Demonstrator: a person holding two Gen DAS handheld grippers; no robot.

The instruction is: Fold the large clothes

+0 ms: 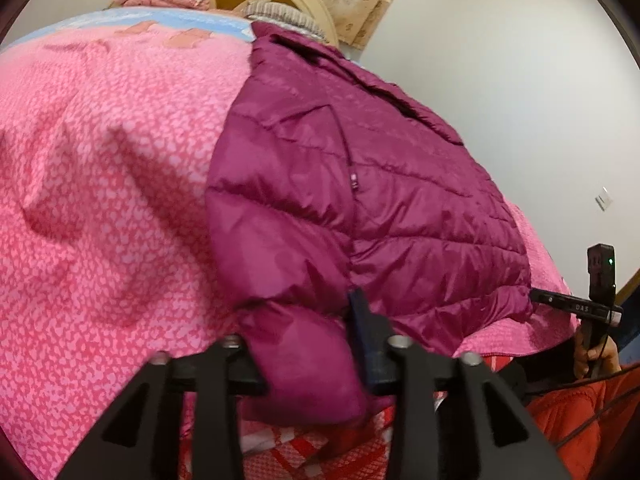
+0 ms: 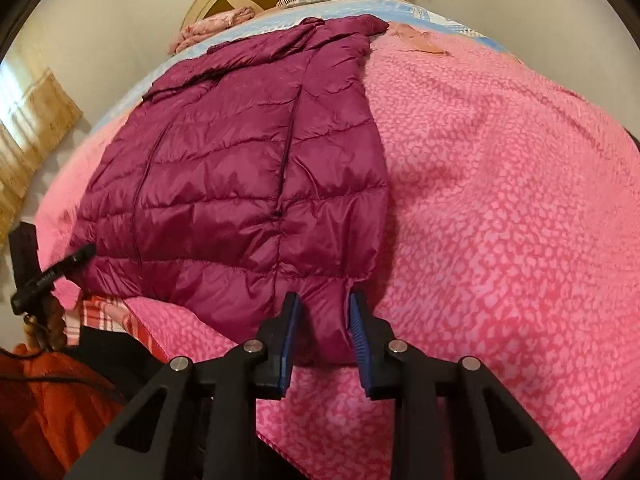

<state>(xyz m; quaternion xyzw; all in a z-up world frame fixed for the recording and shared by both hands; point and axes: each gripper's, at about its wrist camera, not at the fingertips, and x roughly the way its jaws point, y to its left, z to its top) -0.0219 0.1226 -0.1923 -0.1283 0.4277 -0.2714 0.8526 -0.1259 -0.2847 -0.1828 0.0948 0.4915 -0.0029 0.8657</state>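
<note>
We see both grippers clamped on the jacket (image 2: 240, 168) hem: right gripper (image 2: 323, 332) pinch clear; left gripper (image 1: 304, 356) half-hidden by fabric.

Left gripper (image 1: 316, 344) angled downward at near hem of jacket (image 1: 360, 184); puffy hem fold pinched between pads, left finger hidden behind fabric. Right gripper (image 2: 323, 332) pitched steeply down at same hem, further along; blue pads (image 2: 358, 328) pressed on small tuck of hem. Hand (image 1: 596, 354) seen gripping right gripper handle, beside jacket's near corner.
</note>
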